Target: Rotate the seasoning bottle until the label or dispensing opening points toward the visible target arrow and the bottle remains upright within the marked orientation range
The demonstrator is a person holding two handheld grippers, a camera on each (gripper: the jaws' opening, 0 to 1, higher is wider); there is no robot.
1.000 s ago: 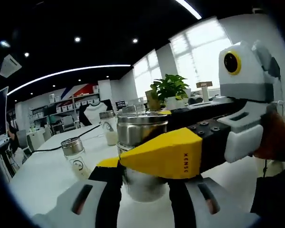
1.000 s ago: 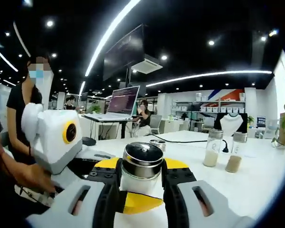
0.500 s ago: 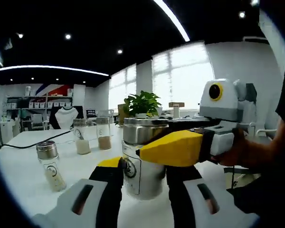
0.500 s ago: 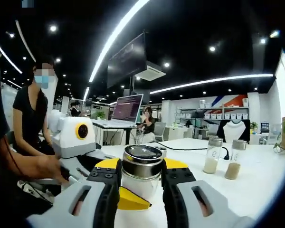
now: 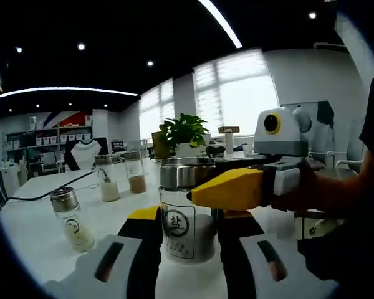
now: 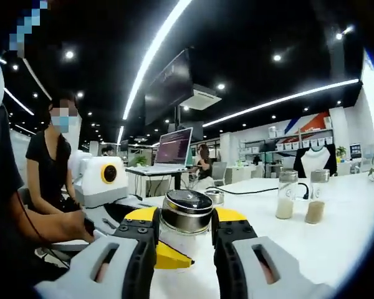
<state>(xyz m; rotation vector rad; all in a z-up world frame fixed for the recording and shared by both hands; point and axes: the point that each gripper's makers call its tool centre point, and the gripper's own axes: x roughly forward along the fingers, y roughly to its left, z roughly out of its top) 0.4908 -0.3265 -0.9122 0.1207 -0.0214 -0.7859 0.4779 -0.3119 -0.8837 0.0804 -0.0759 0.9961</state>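
While the white surface (image 5: 43, 218) stretches back toward shelving and windows, a person (image 6: 47, 168) in a black top stands behind the left gripper in the right gripper view, near a laptop (image 6: 174, 148). A potted plant (image 5: 182, 132) sits at the far edge in the left gripper view. The left gripper (image 5: 188, 249) has its jaws closed against the lower sides of the upright bottle (image 5: 186, 212), its round label facing the camera. The right gripper (image 6: 183, 240) clamps the bottle just under its steel cap (image 6: 187, 210), its yellow tip crossing the left gripper view. Three smaller shakers (image 5: 70, 210) stand well apart behind.
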